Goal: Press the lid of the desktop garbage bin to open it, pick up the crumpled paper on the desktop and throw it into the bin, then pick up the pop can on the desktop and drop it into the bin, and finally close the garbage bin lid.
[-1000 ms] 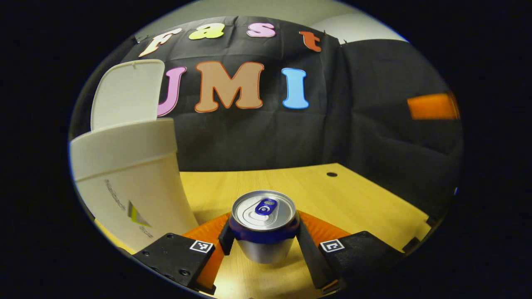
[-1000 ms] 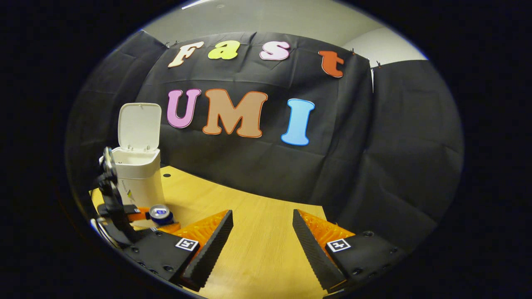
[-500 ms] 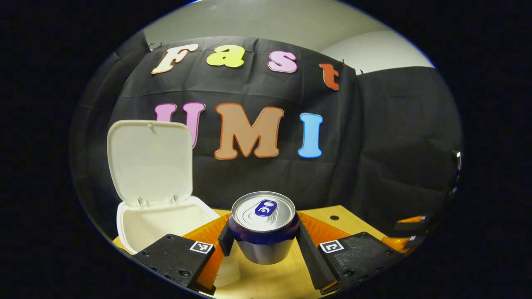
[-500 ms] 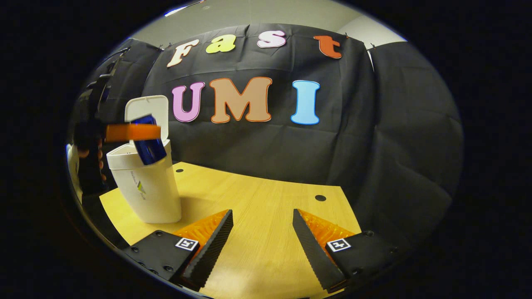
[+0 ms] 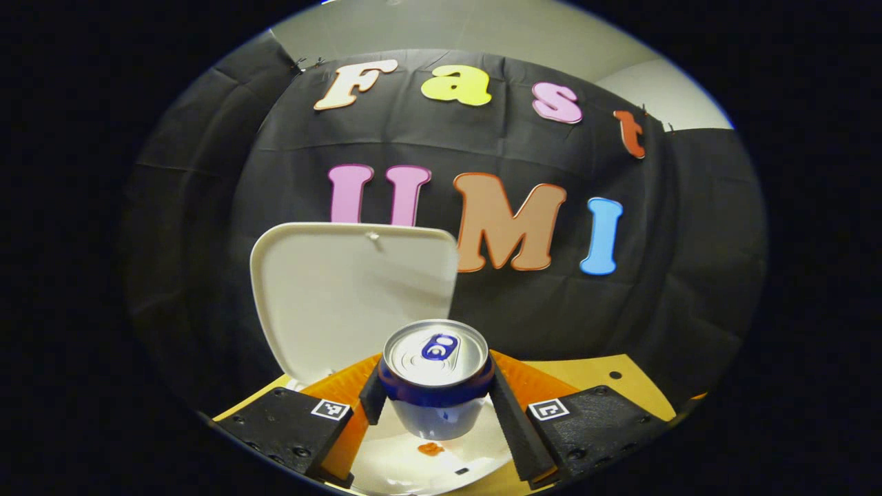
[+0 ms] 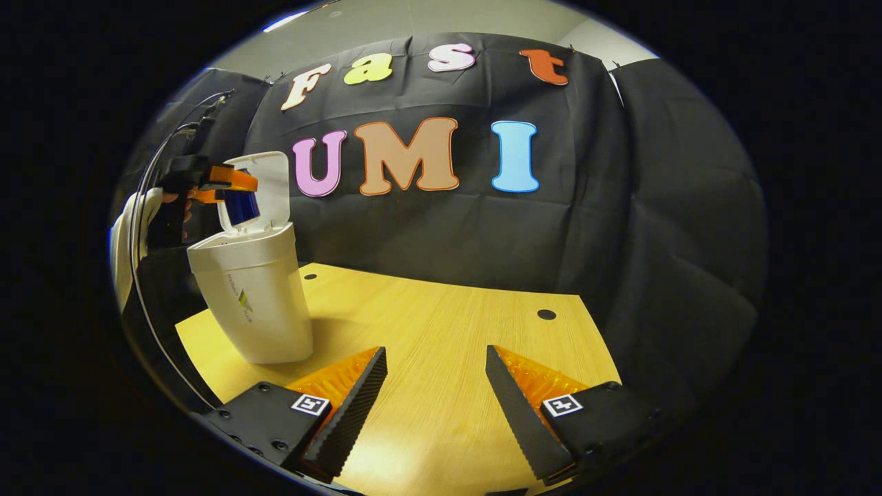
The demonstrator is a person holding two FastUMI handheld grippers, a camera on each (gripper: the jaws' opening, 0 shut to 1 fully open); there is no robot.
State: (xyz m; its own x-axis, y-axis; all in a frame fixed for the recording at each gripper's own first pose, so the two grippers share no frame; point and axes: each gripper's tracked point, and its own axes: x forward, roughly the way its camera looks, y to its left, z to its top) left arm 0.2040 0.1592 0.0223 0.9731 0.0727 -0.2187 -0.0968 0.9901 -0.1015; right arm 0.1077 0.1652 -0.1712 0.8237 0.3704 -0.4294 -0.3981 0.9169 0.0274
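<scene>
My left gripper [image 5: 435, 403] is shut on a blue and silver pop can [image 5: 436, 375], held upright above the open mouth of the white garbage bin [image 5: 413, 461]. The bin's lid [image 5: 351, 293] stands raised behind the can. In the right gripper view the bin [image 6: 251, 296] stands at the table's left end with its lid [image 6: 265, 189] up, and the left gripper [image 6: 224, 186] holds the can [image 6: 241, 205] just over the opening. My right gripper [image 6: 434, 386] hangs open above the table with nothing between its fingers. The crumpled paper cannot be made out inside the bin.
The wooden table [image 6: 441, 324] has small round holes [image 6: 546, 315] near its far edge. A hand and sleeve [image 6: 131, 234] hold the left gripper beside the bin. Black cloth walls close in behind and to the right.
The left gripper lifted the can off the table, carried it up and over to the bin, and now holds it above the opening. The right gripper stayed open and shifted only slightly.
</scene>
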